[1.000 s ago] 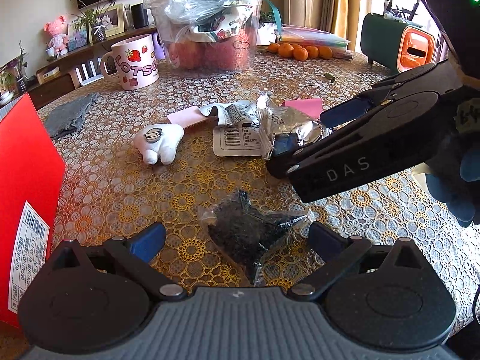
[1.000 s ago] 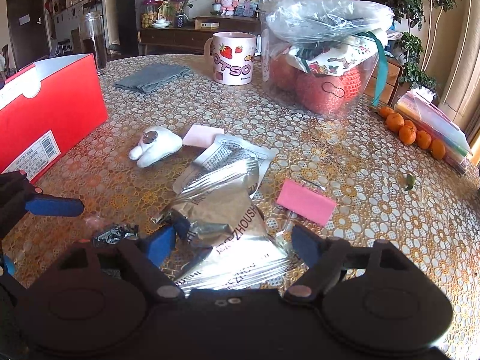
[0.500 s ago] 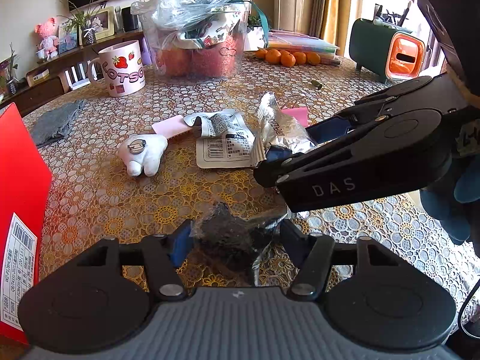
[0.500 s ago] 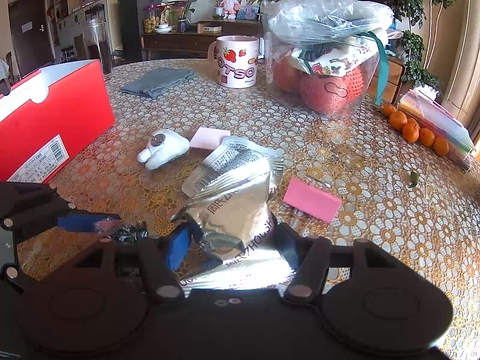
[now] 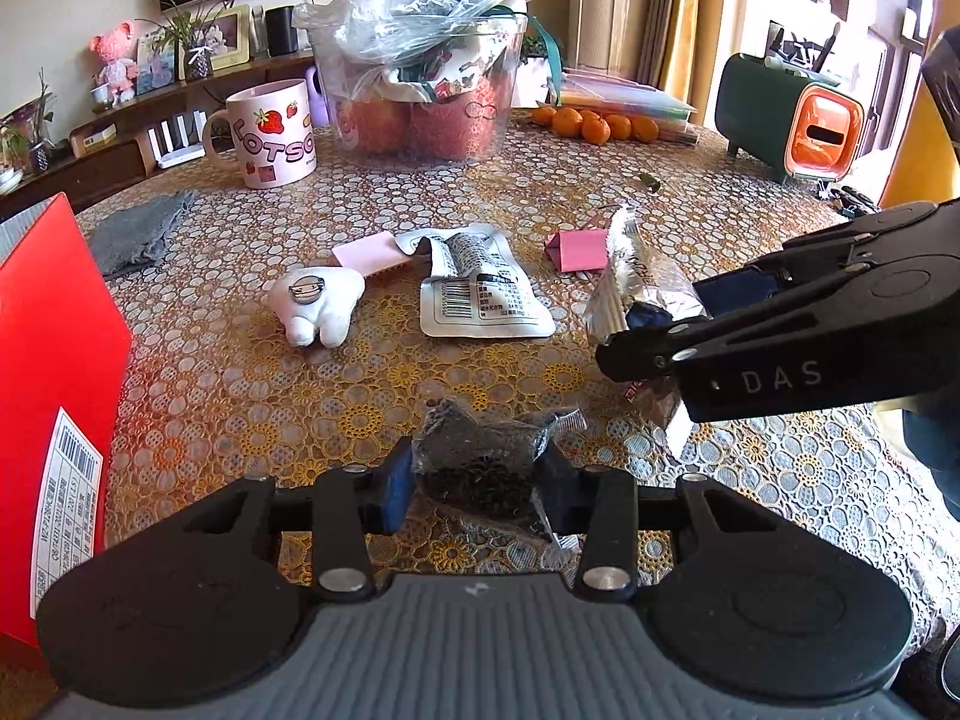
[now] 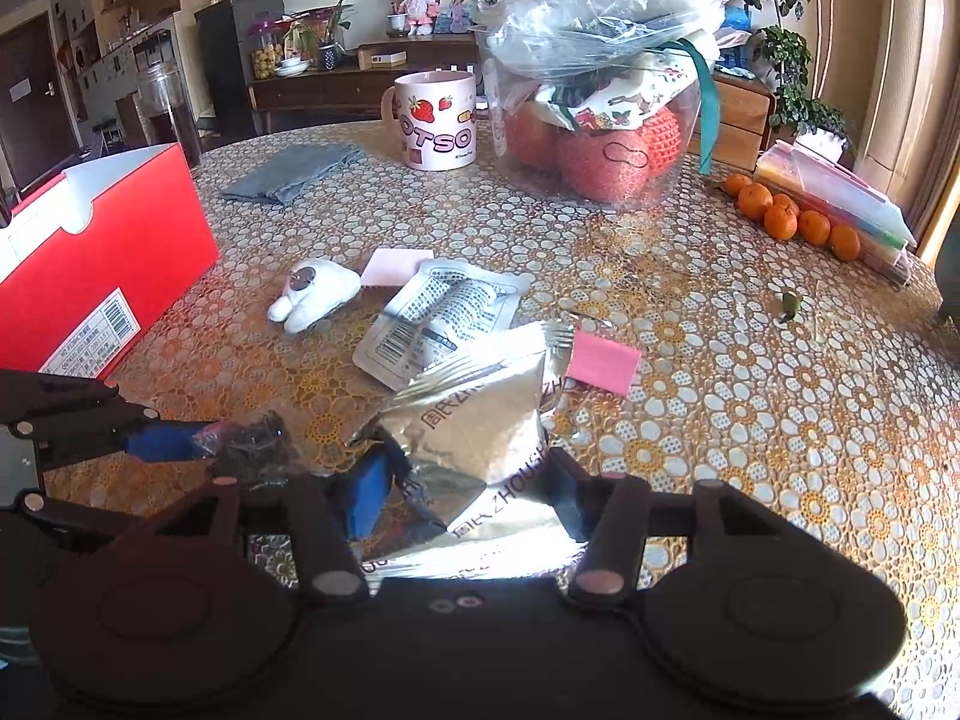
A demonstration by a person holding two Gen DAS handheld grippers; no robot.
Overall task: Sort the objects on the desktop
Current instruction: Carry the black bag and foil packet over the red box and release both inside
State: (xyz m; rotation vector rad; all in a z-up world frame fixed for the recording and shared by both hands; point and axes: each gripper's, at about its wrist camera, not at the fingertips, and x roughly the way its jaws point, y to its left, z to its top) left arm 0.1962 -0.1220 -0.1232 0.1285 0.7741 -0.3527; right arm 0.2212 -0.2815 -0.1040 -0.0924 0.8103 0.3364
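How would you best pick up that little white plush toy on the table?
Grip the white plush toy across its rounded body, coming down from above. It lies flat, apart from the pink note, with bare tablecloth on both flanks for the fingers.

Both grippers are black with blue pads (image 5: 393,489) and silver screws behind the jaws; the right gripper (image 5: 654,324) is lettered "DAS".

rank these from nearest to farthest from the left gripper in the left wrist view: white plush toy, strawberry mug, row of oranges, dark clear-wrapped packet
1. Dark clear-wrapped packet: pinched between the left gripper's jaws.
2. White plush toy: mid-table, left of centre.
3. Pink strawberry mug: far side, left of the clear fruit tub.
4. Row of oranges: far right edge, roughly level with the mug, perhaps slightly beyond; that pair is close.
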